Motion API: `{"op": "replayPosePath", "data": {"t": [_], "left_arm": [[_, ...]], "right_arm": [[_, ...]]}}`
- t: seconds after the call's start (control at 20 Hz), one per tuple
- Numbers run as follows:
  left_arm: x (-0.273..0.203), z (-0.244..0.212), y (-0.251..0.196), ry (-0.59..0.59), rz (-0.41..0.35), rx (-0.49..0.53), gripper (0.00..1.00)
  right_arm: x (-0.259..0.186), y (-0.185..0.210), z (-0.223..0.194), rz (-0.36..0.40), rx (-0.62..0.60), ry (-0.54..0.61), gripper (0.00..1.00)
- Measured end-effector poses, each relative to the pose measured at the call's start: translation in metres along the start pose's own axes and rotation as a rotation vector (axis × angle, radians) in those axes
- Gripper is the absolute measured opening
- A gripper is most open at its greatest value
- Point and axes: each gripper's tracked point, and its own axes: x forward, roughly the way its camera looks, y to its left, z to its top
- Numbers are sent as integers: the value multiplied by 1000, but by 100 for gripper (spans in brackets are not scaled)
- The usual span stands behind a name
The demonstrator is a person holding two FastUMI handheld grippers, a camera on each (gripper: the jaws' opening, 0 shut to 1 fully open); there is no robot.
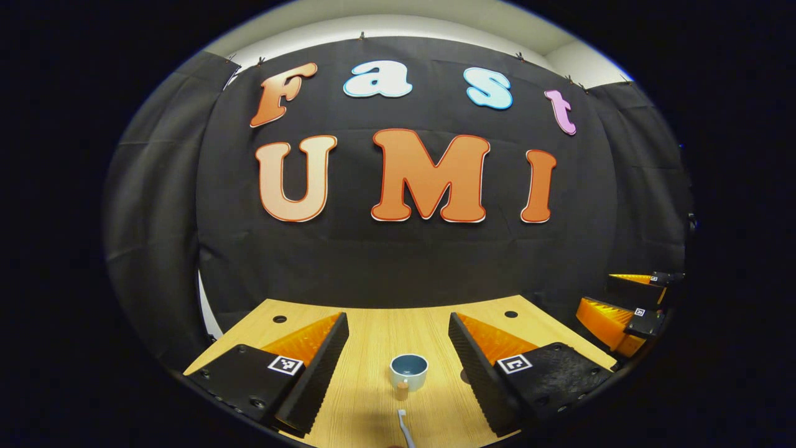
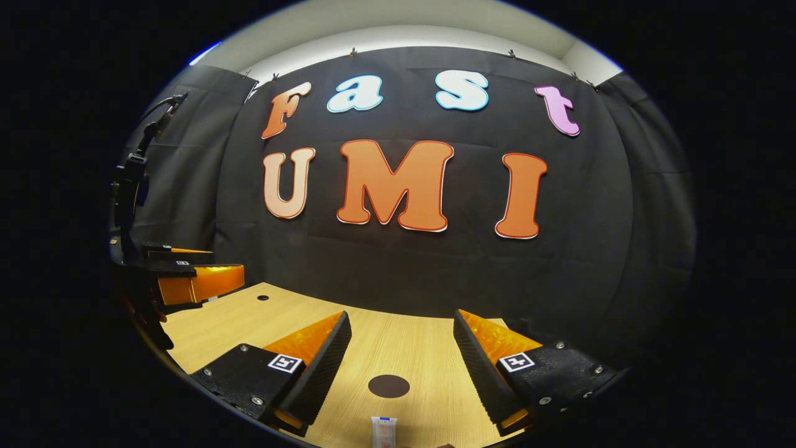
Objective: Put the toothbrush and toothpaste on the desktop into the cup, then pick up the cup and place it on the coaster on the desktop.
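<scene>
Left claw (image 1: 398,367) spread, cup (image 1: 408,371) between fingers.

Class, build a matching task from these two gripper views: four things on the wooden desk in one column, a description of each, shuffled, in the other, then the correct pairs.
Things
1. cup
2. coaster
3. toothbrush
4. toothpaste

Descriptions
a. dark flat round disc
b. thin white stick at the near desk edge
c. upright, open top, blue inside
d. small whitish tube end, nearest the right gripper's camera

Pairs: 1-c, 2-a, 3-b, 4-d
</scene>
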Motion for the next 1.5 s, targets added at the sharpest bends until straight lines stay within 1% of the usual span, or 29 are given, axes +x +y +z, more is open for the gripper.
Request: {"op": "replayPosePath", "data": {"t": [0.15, 0.35, 0.5, 0.65, 0.95, 1.05, 1.2, 1.35, 1.5], "left_arm": [[8, -14, -6, 67, -24, -22, 98], [16, -44, -10, 174, -38, -38, 97], [21, -72, -13, 269, -51, -56, 97], [23, -100, -14, 369, -55, -68, 98], [18, -150, -13, 540, -62, -83, 98], [18, -165, -14, 593, -62, -91, 98], [16, -197, -17, 686, -64, -108, 99], [15, -218, -17, 766, -56, -105, 98], [12, -244, -17, 850, -50, -138, 98]], "right_arm": [[3, -2, -8, -12, -16, 38, 99], [4, -2, -23, -12, -15, 94, 99], [5, -2, -46, -7, -10, 171, 99], [3, 3, -75, 17, 3, 269, 99], [4, 14, -125, 34, 0, 464, 100], [6, 25, -141, 69, 15, 551, 99], [6, 36, -162, 77, 30, 648, 93], [4, 42, -172, 88, 26, 743, 93], [1, 49, -175, 118, 45, 844, 93]]}}
